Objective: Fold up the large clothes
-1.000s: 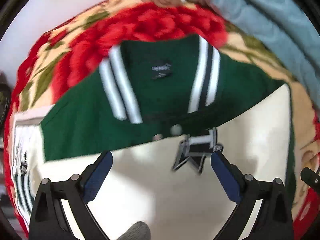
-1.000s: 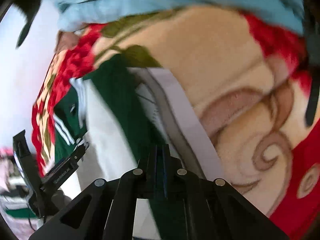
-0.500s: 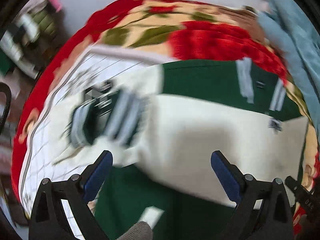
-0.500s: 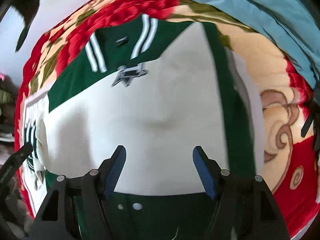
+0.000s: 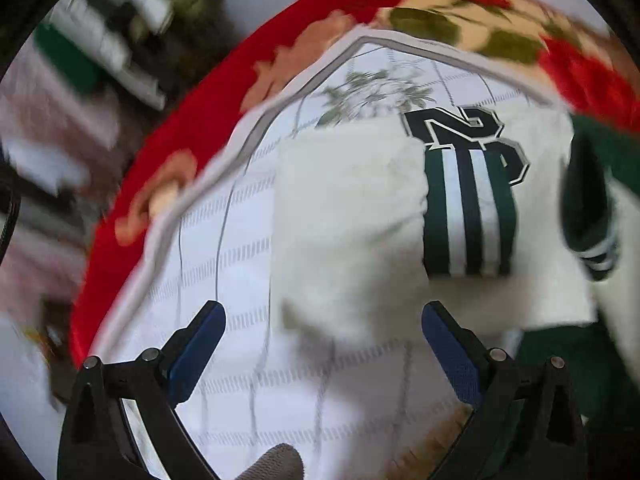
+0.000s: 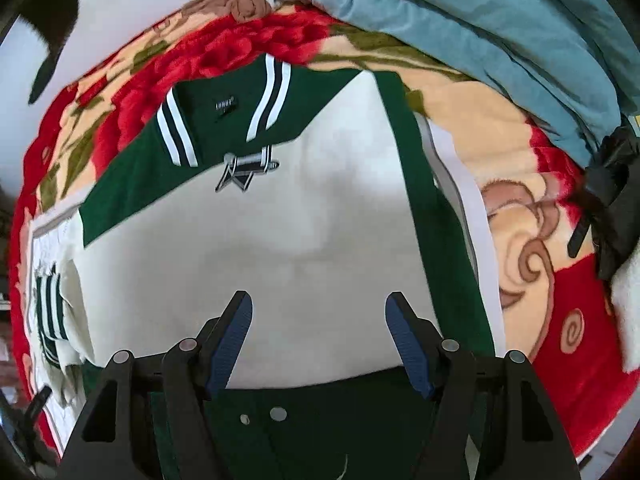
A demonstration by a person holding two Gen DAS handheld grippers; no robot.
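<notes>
Both grippers have shifted: the left gripper (image 5: 322, 346), jaws spread and empty, now hangs over the jacket's (image 6: 280, 248) striped sleeve (image 5: 468, 216); the right gripper (image 6: 319, 338) has just opened, nothing between its jaws.

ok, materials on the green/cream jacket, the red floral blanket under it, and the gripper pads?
Jacket: looks like matte wool-type or fleece cloth, no sheen, soft shallow creases; collar and cuff look rib-knit from the stripes. Floral blanket: plush fleece probably, with fuzzy pile and tufted texture in the red roses. Pads: blue, finely ridged, likely rubber or textured plastic on black plastic fingers.
</notes>
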